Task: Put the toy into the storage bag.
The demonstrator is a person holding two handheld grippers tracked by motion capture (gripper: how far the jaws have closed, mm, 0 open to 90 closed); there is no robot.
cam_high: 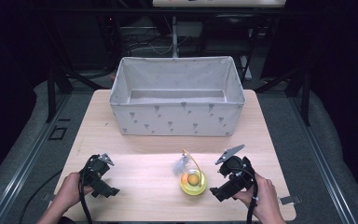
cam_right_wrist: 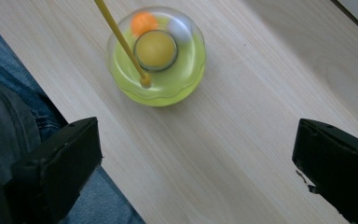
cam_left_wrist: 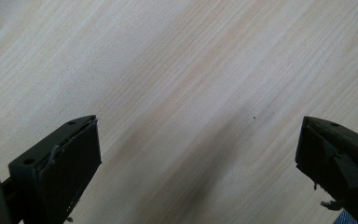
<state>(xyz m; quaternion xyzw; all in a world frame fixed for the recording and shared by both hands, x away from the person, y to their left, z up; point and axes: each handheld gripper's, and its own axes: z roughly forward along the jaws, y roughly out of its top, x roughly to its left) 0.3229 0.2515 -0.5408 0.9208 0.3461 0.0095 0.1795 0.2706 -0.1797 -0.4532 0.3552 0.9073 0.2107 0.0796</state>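
Toy (cam_high: 193, 182) (yellow-green dome, feather on a wand) at lower centre of table (cam_high: 135, 140), below bin (cam_high: 177, 95). Left gripper (cam_high: 103, 179) lower left, right gripper (cam_high: 223, 179) lower right, both spread wide, empty.

The tabletop (cam_high: 135, 140) is pale wood or wood-look laminate, smooth and matt, with fine straight grain that shows clearly in both gripper views. At its far side stands a box (cam_high: 177, 119) of soft off-white cloth, matt, printed with small grey marks. Nearer than the box, the round toy (cam_right_wrist: 156, 56) looks like glossy, see-through yellow-green plastic, with a smooth orange ball inside, a thin yellow plastic stick (cam_right_wrist: 119, 39) and a tuft of white feather (cam_high: 179, 164). Each tool, left (cam_high: 103, 179) and right (cam_high: 226, 179), is dull black plastic, its edges scuffed and chipped.
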